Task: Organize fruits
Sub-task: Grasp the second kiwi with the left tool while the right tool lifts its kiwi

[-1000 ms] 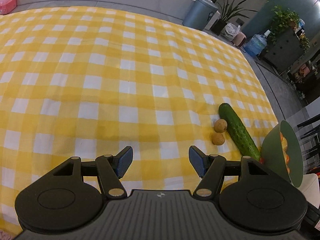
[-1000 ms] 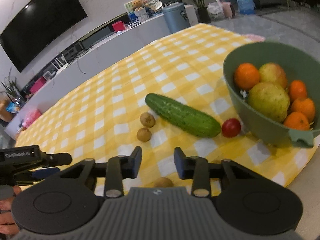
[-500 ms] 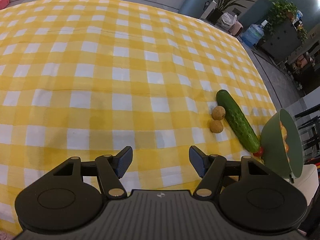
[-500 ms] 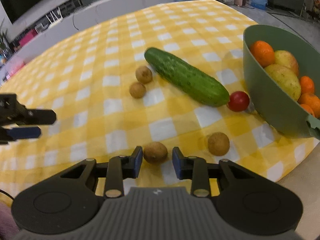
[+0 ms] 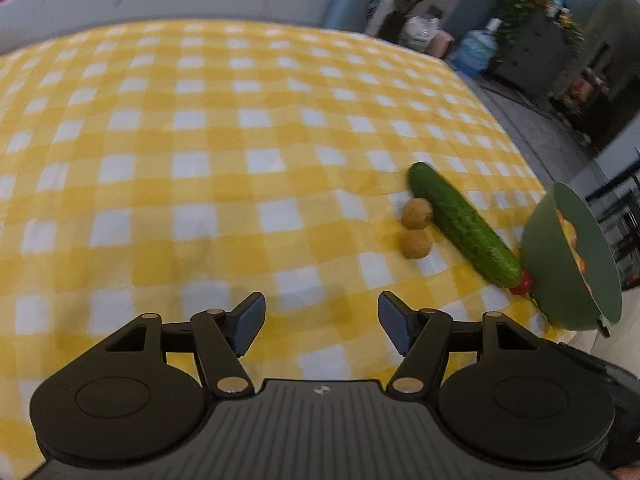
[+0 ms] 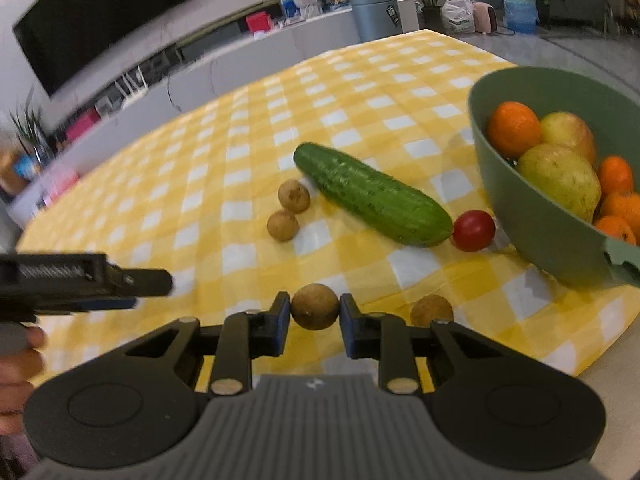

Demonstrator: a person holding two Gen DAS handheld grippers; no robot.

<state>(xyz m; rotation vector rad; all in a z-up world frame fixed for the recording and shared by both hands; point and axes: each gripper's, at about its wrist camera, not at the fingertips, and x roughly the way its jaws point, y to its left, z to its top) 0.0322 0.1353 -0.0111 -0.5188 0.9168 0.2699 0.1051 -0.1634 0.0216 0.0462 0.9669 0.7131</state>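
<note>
The yellow checked desk point(image 6: 248, 184) has my green bowl point(image 6: 532, 216) of oranges and pears at its edge, with a cucumber point(image 6: 372, 196) beside it. My left claw point(image 5: 320, 322) hangs wide open, holding nothing. My right claw point(image 6: 315, 314) has just squeezed shut on a little brown fruit point(image 6: 315, 306), so now I can lift it to the bowl.

My left gripper point(image 5: 320, 322) and right gripper point(image 6: 314, 326) are showing matte black linkage arms joined by silver pivot screws, each finger ending in a blue ribbed pad point(image 5: 248, 322). Round black discs are flanking a grey ridged housing point(image 6: 316, 420) that is bearing a small white emblem. Seen side-on, my left gripper is exposing a coiled spring point(image 6: 50, 271).
</note>
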